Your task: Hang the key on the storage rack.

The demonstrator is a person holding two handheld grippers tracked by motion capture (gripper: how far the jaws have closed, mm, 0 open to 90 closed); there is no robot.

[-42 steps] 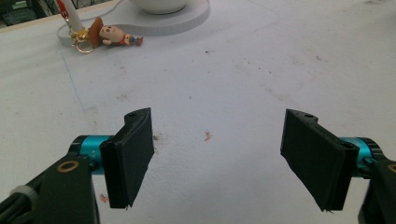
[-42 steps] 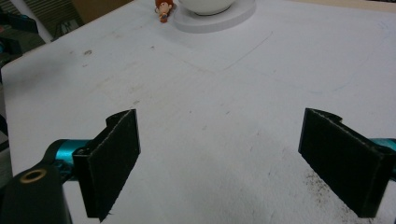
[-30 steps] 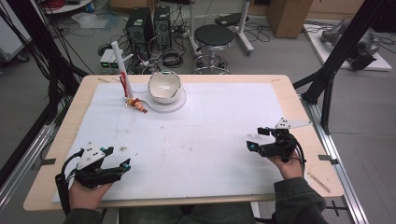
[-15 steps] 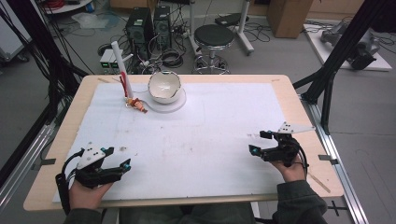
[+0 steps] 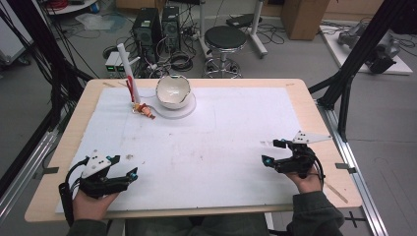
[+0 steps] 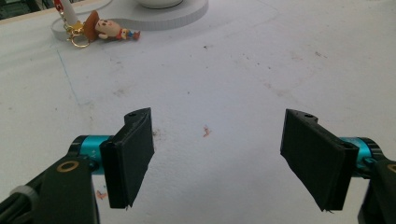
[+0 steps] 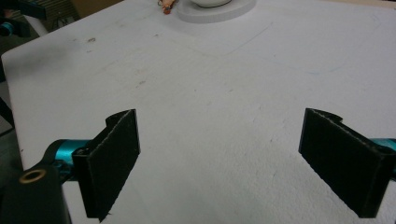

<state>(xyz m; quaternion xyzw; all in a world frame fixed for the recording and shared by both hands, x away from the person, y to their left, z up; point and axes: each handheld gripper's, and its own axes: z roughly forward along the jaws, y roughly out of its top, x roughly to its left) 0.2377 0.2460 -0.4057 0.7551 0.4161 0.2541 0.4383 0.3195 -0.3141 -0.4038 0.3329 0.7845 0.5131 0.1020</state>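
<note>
- We see the left gripper [image 5: 129, 173] at about 7 o'clock on the table [image 5: 64, 147], held low over the white mat [image 5: 221, 142]; its jaws stand wide apart with nothing between them.
- In the left gripper view that gripper [image 6: 217, 156] looks across bare, faintly stained mat.
- We see the right gripper [image 5: 274, 152] at about 4 o'clock, its jaws also spread wide and empty, pointing toward 9 o'clock.
- In the right gripper view the gripper [image 7: 219, 163] has only plain mat between its pads.
- Both are well apart from each other and from everything else on the mat.
- At about 11 o'clock lies a small doll keyring [image 5: 145, 111], flat on the mat; the left gripper view shows it [image 6: 109, 30] with its gold ring beside a white post.
- That post [image 5: 127, 73] stands upright just at 10 o'clock of the doll.
- Just at 2 o'clock of the doll sits a white bowl [image 5: 173, 91] on a round white base [image 5: 187, 109].
</note>
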